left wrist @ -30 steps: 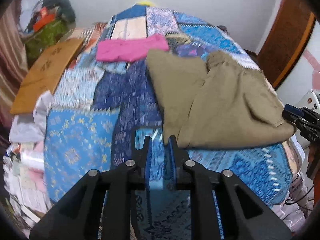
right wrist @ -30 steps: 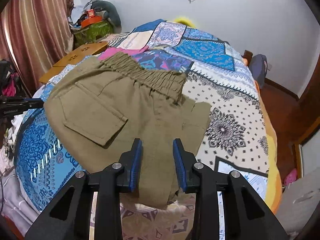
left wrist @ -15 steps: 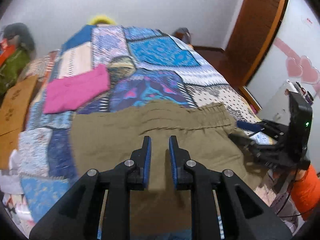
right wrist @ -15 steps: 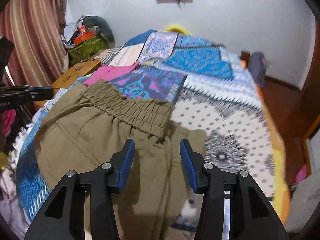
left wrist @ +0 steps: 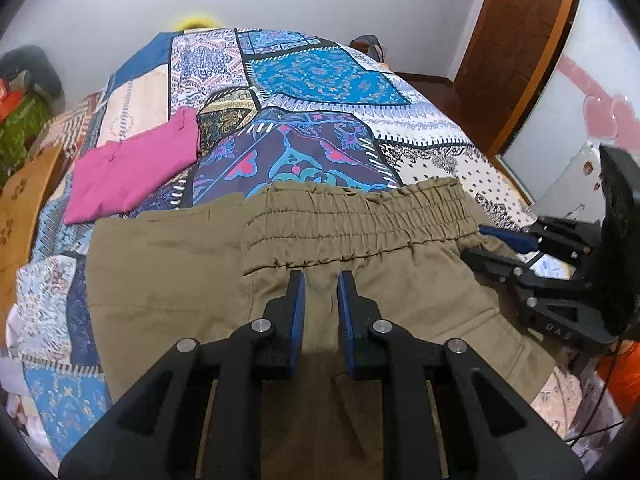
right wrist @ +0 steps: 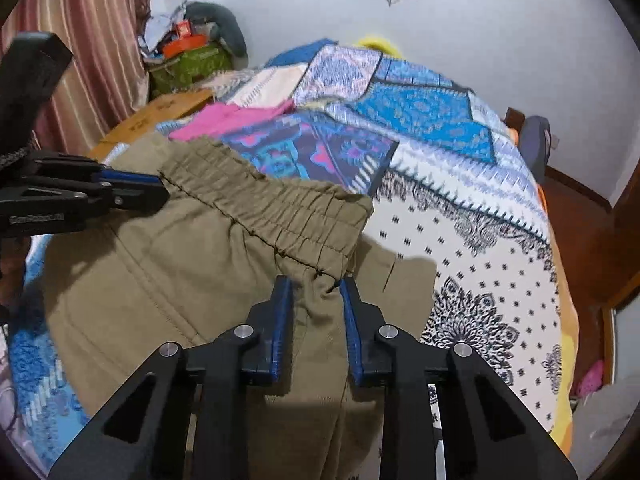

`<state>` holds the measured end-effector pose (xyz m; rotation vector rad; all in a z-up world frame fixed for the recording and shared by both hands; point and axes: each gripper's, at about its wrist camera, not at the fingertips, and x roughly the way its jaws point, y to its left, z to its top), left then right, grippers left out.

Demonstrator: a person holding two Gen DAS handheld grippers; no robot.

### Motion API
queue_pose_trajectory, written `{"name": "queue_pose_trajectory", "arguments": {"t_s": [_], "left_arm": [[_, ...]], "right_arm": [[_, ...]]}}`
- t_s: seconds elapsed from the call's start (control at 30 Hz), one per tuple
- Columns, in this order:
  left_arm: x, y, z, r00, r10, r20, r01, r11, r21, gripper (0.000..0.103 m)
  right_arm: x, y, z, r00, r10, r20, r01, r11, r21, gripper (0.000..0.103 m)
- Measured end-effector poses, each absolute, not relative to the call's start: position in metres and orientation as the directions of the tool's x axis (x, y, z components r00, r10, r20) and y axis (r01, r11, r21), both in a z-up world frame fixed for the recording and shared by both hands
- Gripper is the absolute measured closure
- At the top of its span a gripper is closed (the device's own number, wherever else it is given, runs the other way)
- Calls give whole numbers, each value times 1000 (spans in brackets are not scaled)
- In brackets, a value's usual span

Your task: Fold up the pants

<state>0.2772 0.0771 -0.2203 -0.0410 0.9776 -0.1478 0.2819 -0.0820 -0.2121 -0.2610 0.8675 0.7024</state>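
Observation:
Olive-green pants (left wrist: 192,264) lie folded on the patchwork bedspread, the elastic waistband (left wrist: 352,216) facing the far side. My left gripper (left wrist: 321,280) is open and empty, just above the cloth below the waistband's left part. My right gripper (right wrist: 316,284) is open and empty, over the cloth below the waistband's right end (right wrist: 320,216). In the left wrist view the right gripper (left wrist: 500,248) shows at the pants' right edge. In the right wrist view the left gripper (right wrist: 156,190) shows at the waistband's left end.
A folded pink garment (left wrist: 132,168) lies on the bedspread (left wrist: 328,76) beyond the pants to the left. A wooden board (right wrist: 160,114) and cluttered bags (right wrist: 188,60) stand at the left by a curtain. A wooden door (left wrist: 520,48) is at the right.
Both grippers have moved in toward the waistband and down close to the pants. The left gripper's jaws have opened a little wider. The pants have not visibly moved.

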Motion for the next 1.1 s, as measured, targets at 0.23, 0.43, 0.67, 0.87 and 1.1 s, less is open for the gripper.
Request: {"name": "queue_pose_trajectory", "arguments": {"t_s": [0.23,0.43,0.67,0.87,1.1], "left_arm": [[260,93,-183,606,-112,-787,89,993,-73,85],[233,131,-158,656,-34,-754,4,999,-42,58],[207,168,-175,617,-26,-786,-51,996,-73,48],[207,183,-211,550,-77,-831,-77,987,-143,47],[222,193,-242,507,-162,-847,-114,961,-253,47]], "right_arm": [[266,-96,-177,496,429,-755,-663,749,-9,70],[250,-116,-150,531,449,-718,-654,756,-11,58],[239,-128,-154,510,476,-716,-628,776,69,39],[244,-134,-186,451,465,-762,-567,808,158,39],[258,-146,-212,394,492,-776,-476,832,286,32]]}}
